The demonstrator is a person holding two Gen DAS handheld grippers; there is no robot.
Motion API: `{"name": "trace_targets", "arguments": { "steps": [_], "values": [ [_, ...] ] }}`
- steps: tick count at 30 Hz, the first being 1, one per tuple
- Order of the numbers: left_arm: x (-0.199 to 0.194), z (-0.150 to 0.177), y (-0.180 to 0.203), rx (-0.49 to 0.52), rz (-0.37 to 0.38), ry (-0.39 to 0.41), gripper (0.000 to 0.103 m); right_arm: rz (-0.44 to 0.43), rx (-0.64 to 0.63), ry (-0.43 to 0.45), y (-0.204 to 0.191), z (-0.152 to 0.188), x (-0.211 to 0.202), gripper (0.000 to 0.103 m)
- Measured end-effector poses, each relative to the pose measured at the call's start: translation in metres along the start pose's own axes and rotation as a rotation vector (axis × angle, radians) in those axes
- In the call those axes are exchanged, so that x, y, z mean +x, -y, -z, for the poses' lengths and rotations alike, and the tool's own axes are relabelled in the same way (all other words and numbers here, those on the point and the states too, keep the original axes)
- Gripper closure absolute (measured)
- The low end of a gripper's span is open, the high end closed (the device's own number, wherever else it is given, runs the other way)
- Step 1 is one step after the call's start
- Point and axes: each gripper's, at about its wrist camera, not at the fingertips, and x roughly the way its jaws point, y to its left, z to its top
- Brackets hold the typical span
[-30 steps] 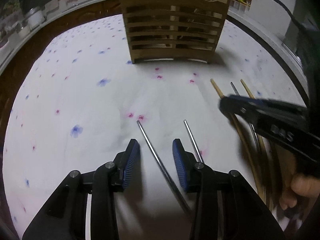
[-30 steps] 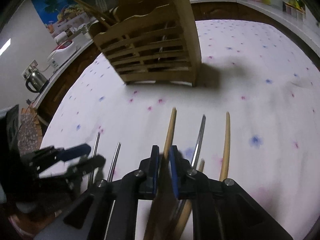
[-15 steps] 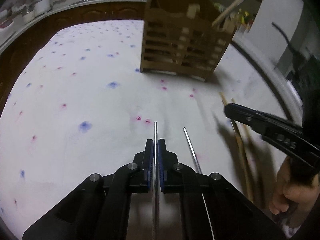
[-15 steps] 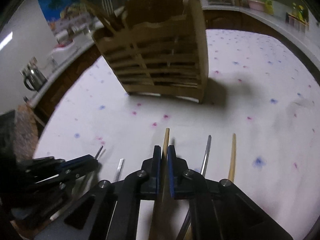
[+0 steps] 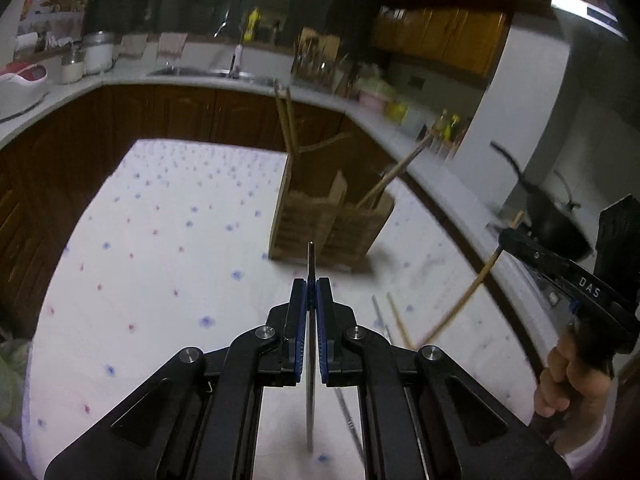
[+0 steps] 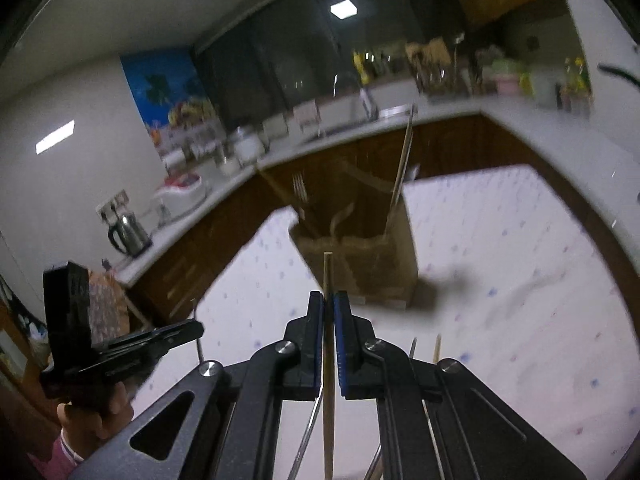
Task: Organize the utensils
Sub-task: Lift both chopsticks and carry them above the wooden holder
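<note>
Right gripper, "DAS" printed on side, gripping wooden chopstick; left gripper gripping metal chopstick, both above floral tabletop near wooden utensil holder.

Dim kitchen under ceiling lights — motion-blurred, fisheye-warped edges.
</note>
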Motion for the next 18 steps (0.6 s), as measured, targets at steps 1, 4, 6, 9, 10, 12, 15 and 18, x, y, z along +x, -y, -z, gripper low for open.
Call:
{"name": "trace_targets", "arguments": {
  "steps": [1,4,6,9,10,12,15,18],
  "values": [
    [-0.002,-0.003,0.000,0.002,-0.002,0.011,0.099,0.002,-0.005,0.025,-0.001,-0.006,-0.006,0.097],
    [-0.006,-0.010,0.001,0.009,-0.012,0.030,0.099,0.013,-0.012,0.061,-0.002,-0.016,-0.013,0.097],
    [-0.006,-0.013,-0.001,0.005,-0.011,0.036,0.099,0.015,-0.012,0.072,-0.002,-0.021,-0.014,0.097],
    [-0.005,-0.016,-0.001,0.000,-0.014,0.044,0.099,0.020,-0.014,0.080,-0.003,-0.025,-0.014,0.097],
    [-0.005,-0.016,-0.001,-0.001,-0.014,0.045,0.099,0.020,-0.015,0.081,-0.003,-0.026,-0.013,0.097],
    [-0.005,-0.018,-0.001,-0.002,-0.015,0.047,0.099,0.019,-0.014,0.081,-0.001,-0.026,-0.013,0.097],
    [-0.006,-0.021,-0.001,-0.003,-0.015,0.054,0.099,0.021,-0.012,0.082,0.003,-0.026,-0.014,0.097],
    [-0.006,-0.025,-0.002,-0.005,-0.015,0.064,0.099,0.025,-0.007,0.083,0.004,-0.027,-0.013,0.097]
  ]
}}
